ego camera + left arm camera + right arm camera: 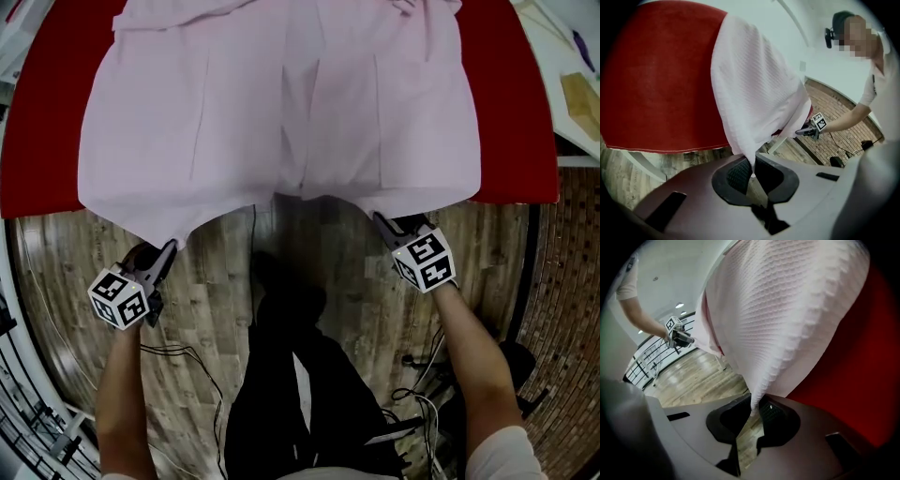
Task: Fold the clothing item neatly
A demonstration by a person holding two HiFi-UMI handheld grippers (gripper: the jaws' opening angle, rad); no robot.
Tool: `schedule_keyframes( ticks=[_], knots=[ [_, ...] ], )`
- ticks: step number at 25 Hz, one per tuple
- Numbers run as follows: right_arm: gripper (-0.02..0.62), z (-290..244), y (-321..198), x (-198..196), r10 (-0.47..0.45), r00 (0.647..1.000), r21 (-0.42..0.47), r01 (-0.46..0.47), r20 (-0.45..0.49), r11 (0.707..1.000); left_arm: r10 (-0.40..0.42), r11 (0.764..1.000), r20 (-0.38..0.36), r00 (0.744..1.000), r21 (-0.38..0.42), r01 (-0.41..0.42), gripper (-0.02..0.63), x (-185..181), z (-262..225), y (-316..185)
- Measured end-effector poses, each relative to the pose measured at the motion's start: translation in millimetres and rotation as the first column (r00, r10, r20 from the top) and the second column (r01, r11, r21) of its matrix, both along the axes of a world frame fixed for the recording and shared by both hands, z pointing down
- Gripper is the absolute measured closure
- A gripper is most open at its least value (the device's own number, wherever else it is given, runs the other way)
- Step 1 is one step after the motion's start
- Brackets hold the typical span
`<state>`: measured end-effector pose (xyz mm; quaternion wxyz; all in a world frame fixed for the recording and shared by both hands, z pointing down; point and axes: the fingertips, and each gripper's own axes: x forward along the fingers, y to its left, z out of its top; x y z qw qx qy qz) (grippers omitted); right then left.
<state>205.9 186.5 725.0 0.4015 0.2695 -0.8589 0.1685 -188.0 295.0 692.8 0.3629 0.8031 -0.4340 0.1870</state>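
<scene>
Left tongs [172,247], right tongs [379,218] on garment [281,103]

Pale pink waffle-patterned garment [281,103] over plain red table cover [42,141], above brown wood-plank floor [56,272] with brick-patterned strip [572,272].

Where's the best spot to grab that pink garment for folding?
Grip the pink garment at its two near corners, from the person's side: its hem overhangs the red table, so they hang free. The left gripper and right gripper are each shut on one.
</scene>
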Motion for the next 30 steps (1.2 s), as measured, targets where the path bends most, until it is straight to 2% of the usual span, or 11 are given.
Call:
schedule_keyframes(
  ticks=[3,8,9,12,18,21,23,24,27,30],
  knots=[
    [0.543,8.5,-10.5,3.5,0.036,0.999,-0.005,-0.036,0.026,0.999,-0.012,1.000,0.011,1.000,-0.001,0.012,0.594,-2.9,2.5,-3.0],
    [0.368,27.2,-28.5,11.0,0.042,0.999,0.027,-0.041,-0.014,0.999,0.005,1.000,0.032,0.999,-0.004,-0.005,0.594,-0.6,8.6,-9.4],
    [0.356,30.0,-33.1,12.0,0.041,0.999,0.037,-0.040,-0.026,0.998,0.007,1.000,0.034,0.999,-0.005,-0.007,0.594,-0.4,9.7,-10.7],
    [0.347,38.0,-44.9,10.6,0.049,0.998,0.040,-0.048,-0.033,0.998,0.010,1.000,0.039,0.999,-0.012,-0.009,0.594,-1.0,13.0,-13.1],
    [0.347,56.2,-52.9,-8.8,-0.001,0.999,-0.008,0.000,-0.045,1.000,0.012,1.000,0.041,0.999,-0.014,-0.011,0.594,-0.8,16.4,-18.4],
    [0.365,51.9,-54.7,-15.0,0.037,0.999,-0.026,-0.038,-0.021,0.999,0.012,1.000,0.042,0.999,-0.016,-0.011,0.594,-2.0,16.6,-18.2],
    [0.546,48.5,-47.1,-13.2,0.044,0.998,-0.035,-0.046,-0.038,0.998,0.012,1.000,0.037,0.999,-0.022,-0.011,0.594,-1.3,15.9,-15.4],
    [0.566,46.5,-40.8,-12.8,0.035,0.998,-0.044,-0.037,-0.046,0.998,0.013,1.000,0.031,0.999,-0.024,-0.012,0.594,-0.1,14.6,-13.8],
    [0.574,34.4,-19.8,-17.3,0.032,0.999,-0.101,-0.034,-0.025,0.994,0.014,0.999,0.004,1.000,-0.034,-0.014,0.594,5.3,6.1,-7.8],
    [0.575,13.8,-2.5,-20.7,0.090,0.996,-0.166,-0.085,0.022,0.982,0.015,0.998,-0.024,1.000,-0.053,-0.017,0.594,14.1,-4.8,-1.4]
  ],
)
